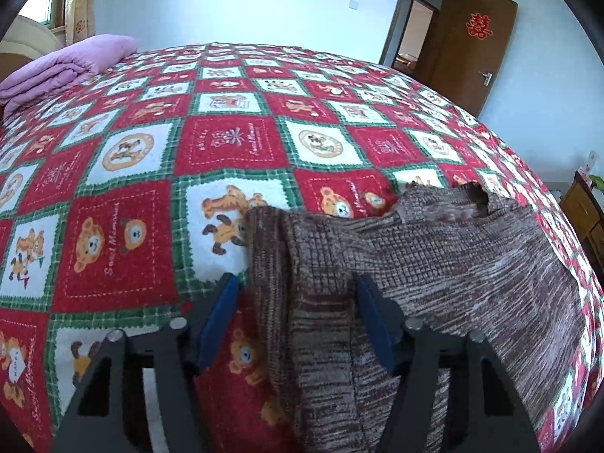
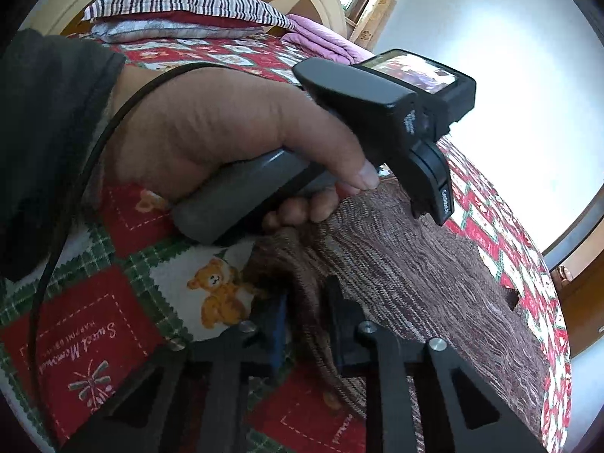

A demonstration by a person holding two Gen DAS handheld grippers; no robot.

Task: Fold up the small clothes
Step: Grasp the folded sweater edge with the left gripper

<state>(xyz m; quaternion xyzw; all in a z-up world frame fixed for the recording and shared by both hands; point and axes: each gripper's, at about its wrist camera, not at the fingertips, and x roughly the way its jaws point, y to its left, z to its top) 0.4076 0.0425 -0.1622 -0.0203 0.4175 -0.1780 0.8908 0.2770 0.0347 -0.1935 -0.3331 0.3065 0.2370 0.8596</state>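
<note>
My brown knit sweater (image 1: 434, 264) lies on the bed, on the red and green teddy-bear quilt (image 1: 124, 226). In the left wrist view it lies mostly to the right of my tongs and stretches away from me, far end up near the quilt's right edge. Its near left part is bunched into a thick fold that runs straight out between the two blue pads.

My left gripper (image 1: 298, 302) has its jaws apart — one blue pad sits on the quilt side of that fold, the other on the sweater side. The fold is in the gap, but I see space at the left pad, so I think it is not squeezed yet.

My right gripper (image 2: 305, 302) has its jaws close together, pinched on a dark ridge of the sweater's edge, just past the teddy-bear square. In that view the person's left hand (image 2: 226, 132) holds the other tool just above the same edge of the cloth — so both tools are at this one side, very near each other.

I think the next move is to squeeze the left one shut, then carry this edge across to the far side. The left pair needs to bite straight ahead, where the fold already is.
</note>
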